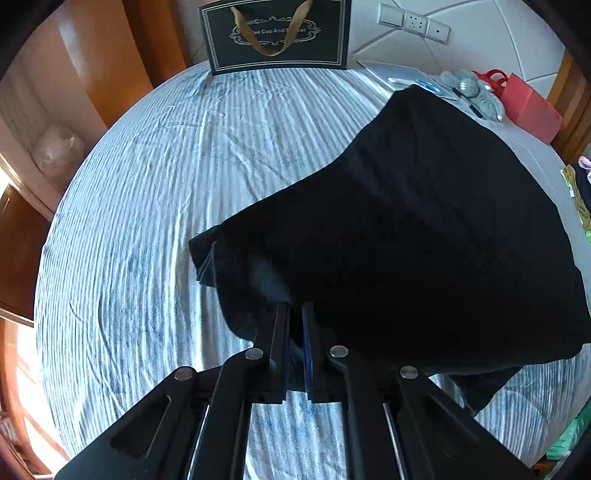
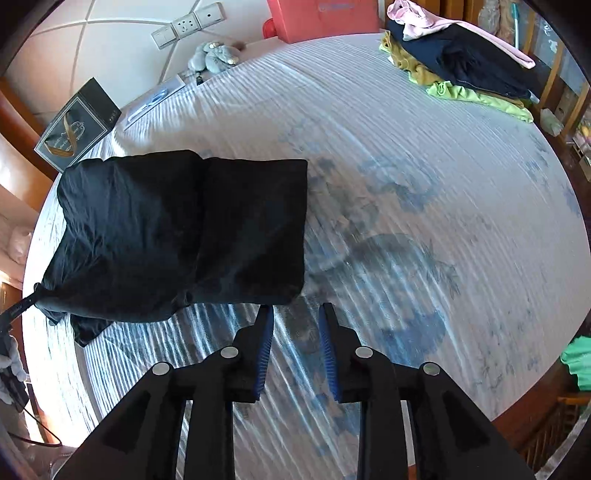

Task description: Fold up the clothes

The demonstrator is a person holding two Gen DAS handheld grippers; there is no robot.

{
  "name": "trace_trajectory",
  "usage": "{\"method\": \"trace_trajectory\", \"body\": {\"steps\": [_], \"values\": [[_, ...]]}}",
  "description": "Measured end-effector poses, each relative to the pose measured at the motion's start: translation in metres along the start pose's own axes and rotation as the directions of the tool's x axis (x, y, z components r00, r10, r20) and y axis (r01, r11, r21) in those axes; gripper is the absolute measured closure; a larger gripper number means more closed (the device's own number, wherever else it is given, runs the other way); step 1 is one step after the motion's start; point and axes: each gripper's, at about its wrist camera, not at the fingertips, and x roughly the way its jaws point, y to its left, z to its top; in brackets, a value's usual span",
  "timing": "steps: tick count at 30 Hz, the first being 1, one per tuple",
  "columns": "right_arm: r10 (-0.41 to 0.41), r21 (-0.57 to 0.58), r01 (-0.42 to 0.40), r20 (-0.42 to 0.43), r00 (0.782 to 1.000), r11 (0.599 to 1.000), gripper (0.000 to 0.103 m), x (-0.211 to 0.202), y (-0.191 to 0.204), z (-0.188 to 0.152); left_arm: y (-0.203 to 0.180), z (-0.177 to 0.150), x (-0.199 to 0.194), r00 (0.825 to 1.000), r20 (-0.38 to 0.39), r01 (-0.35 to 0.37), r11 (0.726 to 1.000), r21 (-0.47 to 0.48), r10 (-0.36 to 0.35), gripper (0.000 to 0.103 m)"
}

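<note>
While the black garment is lifted at one corner, its bulk is seen folded and draped over the striped bed sheet. The left gripper is closed tightly on a bunched edge of the dark cloth, with fabric pinched between its two fingers. The right gripper is held parted, with nothing between its blue-lined fingers; one fingertip lies just beside the near edge of the black garment. A pile of clothes is seen at the far corner of the bed. A black gift bag and a red bag are placed against the headboard wall.
</note>
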Motion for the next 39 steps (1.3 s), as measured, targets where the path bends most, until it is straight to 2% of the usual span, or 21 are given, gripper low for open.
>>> {"method": "trace_trajectory", "body": {"steps": [2, 4, 7, 10, 14, 15, 16, 18, 19, 20, 27, 29, 31, 32, 33, 34, 35, 36, 37, 38, 39], "values": [[0.038, -0.002, -0.038, 0.049, 0.998, 0.999, 0.077, -0.008, 0.002, 0.016, 0.017, -0.001, 0.001, 0.999, -0.002, -0.035, 0.998, -0.045, 0.035, 0.097], [0.053, -0.055, -0.048, 0.08, 0.995, 0.997, 0.077, -0.009, 0.014, 0.037, 0.035, -0.001, -0.002, 0.996, 0.005, -0.09, 0.993, -0.078, 0.09, 0.098], [0.094, -0.164, -0.077, 0.1, 0.991, 0.983, 0.077, 0.0, 0.046, 0.072, 0.069, -0.001, -0.015, 0.974, 0.028, -0.22, 0.967, -0.128, 0.225, 0.099], [0.189, -0.292, -0.159, 0.076, 0.979, 0.943, 0.077, 0.017, 0.102, 0.101, 0.102, 0.001, -0.029, 0.983, 0.034, -0.17, 0.967, -0.189, 0.18, 0.099], [0.268, -0.383, -0.249, -0.003, 0.963, 0.89, 0.077, 0.055, 0.17, 0.134, 0.094, 0.012, -0.032, 0.995, 0.067, -0.058, 0.981, -0.184, 0.071, 0.096], [0.28, -0.396, -0.265, -0.02, 0.96, 0.879, 0.077, 0.065, 0.184, 0.14, 0.087, 0.015, -0.026, 0.997, 0.063, -0.026, 0.982, -0.189, 0.039, 0.089], [0.293, -0.406, -0.283, -0.04, 0.955, 0.869, 0.076, 0.074, 0.198, 0.145, 0.081, 0.018, -0.021, 0.998, 0.059, 0.002, 0.981, -0.192, 0.009, 0.074], [0.29, -0.441, -0.293, -0.075, 0.954, 0.849, 0.068, 0.092, 0.223, 0.149, 0.07, 0.023, -0.007, 0.999, 0.053, 0.021, 0.981, -0.19, -0.011, 0.059], [0.282, -0.461, -0.291, -0.088, 0.955, 0.838, 0.063, 0.1, 0.235, 0.151, 0.067, 0.024, 0.0, 0.999, 0.043, 0.024, 0.981, -0.195, -0.016, 0.058], [0.276, -0.481, -0.292, -0.104, 0.955, 0.827, 0.061, 0.108, 0.246, 0.152, 0.066, 0.026, 0.008, 0.999, 0.031, 0.023, 0.98, -0.2, -0.017, 0.058], [0.204, -0.574, -0.238, -0.125, 0.971, 0.784, 0.06, 0.142, 0.281, 0.153, 0.059, 0.036, 0.048, 0.998, -0.049, 0.031, 0.975, -0.22, -0.042, 0.058], [0.183, -0.599, -0.223, -0.128, 0.975, 0.769, 0.048, 0.151, 0.291, 0.153, 0.056, 0.037, 0.056, 0.996, -0.065, 0.038, 0.974, -0.222, -0.054, 0.058], [0.161, -0.624, -0.208, -0.131, 0.978, 0.753, 0.046, 0.161, 0.3, 0.153, 0.051, 0.037, 0.06, 0.997, -0.062, 0.023, 0.976, -0.217, -0.038, 0.058], [0.15, -0.636, -0.2, -0.133, 0.98, 0.745, 0.054, 0.165, 0.305, 0.153, 0.047, 0.037, 0.06, 0.998, -0.057, 0.011, 0.98, -0.201, -0.023, 0.061], [0.139, -0.648, -0.193, -0.134, 0.981, 0.737, 0.065, 0.17, 0.31, 0.153, 0.043, 0.038, 0.06, 0.999, -0.052, -0.002, 0.983, -0.181, -0.007, 0.084], [0.129, -0.66, -0.186, -0.134, 0.983, 0.728, 0.09, 0.175, 0.315, 0.153, 0.04, 0.039, 0.059, 0.999, -0.049, -0.013, 0.986, -0.165, 0.005, 0.095], [0.118, -0.672, -0.178, -0.135, 0.984, 0.719, 0.097, 0.179, 0.32, 0.153, 0.038, 0.041, 0.058, 0.999, -0.048, -0.016, 0.987, -0.162, 0.008, 0.095], [0.107, -0.683, -0.171, -0.136, 0.985, 0.71, 0.097, 0.184, 0.325, 0.153, 0.036, 0.043, 0.056, 0.999, -0.043, -0.018, 0.987, -0.159, 0.011, 0.095], [0.117, -0.681, -0.143, -0.085, 0.989, 0.719, 0.098, 0.172, 0.321, 0.157, 0.035, 0.046, 0.05, 1.0, -0.024, -0.021, 0.988, -0.155, 0.018, 0.095], [0.13, -0.673, -0.113, -0.024, 0.991, 0.731, 0.098, 0.158, 0.315, 0.16, 0.034, 0.05, 0.042, 1.0, 0.002, -0.022, 0.988, -0.155, 0.023, 0.095], [0.16, -0.638, -0.101, 0.035, 0.986, 0.763, 0.098, 0.135, 0.301, 0.168, 0.033, 0.054, 0.031, 0.999, 0.035, -0.018, 0.988, -0.156, 0.024, 0.095]]}}
